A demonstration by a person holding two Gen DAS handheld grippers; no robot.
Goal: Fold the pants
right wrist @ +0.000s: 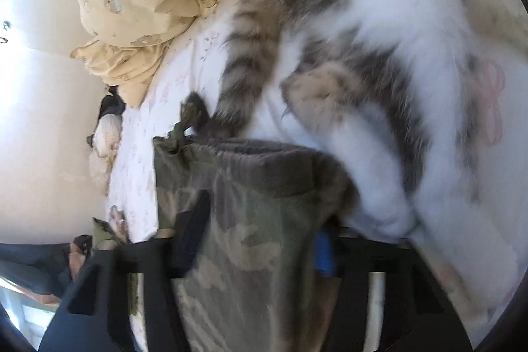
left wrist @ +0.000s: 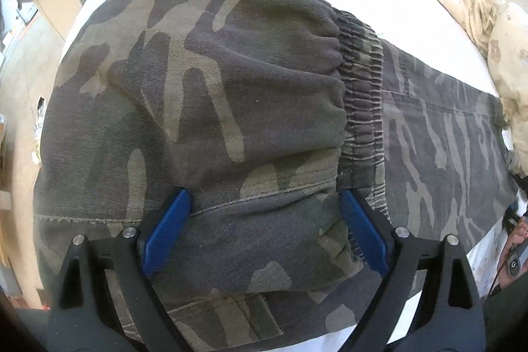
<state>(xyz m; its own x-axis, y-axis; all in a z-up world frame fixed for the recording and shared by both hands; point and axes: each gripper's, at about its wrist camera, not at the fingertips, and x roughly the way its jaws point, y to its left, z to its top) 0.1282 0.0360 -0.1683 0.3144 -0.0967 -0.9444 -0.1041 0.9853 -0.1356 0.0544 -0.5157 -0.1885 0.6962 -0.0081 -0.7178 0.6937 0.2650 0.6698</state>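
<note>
Your left gripper (left wrist: 265, 228) points steeply down over the camouflage pants (left wrist: 204, 94), its blue pads (left wrist: 166, 231) spread wide and resting on the cloth, pinching nothing. Your right gripper (right wrist: 257, 240) angles down at the pants' waistband end, jaws drawn in on a bunched fold, though the picture is blurred.

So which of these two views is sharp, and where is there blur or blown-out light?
Left wrist view: sharp, the weave of the camouflage pants is readable, with fisheye bending at the edges. Right wrist view: motion-smeared across the cat, the pants and the right gripper; the wall at left is washed out.
</note>
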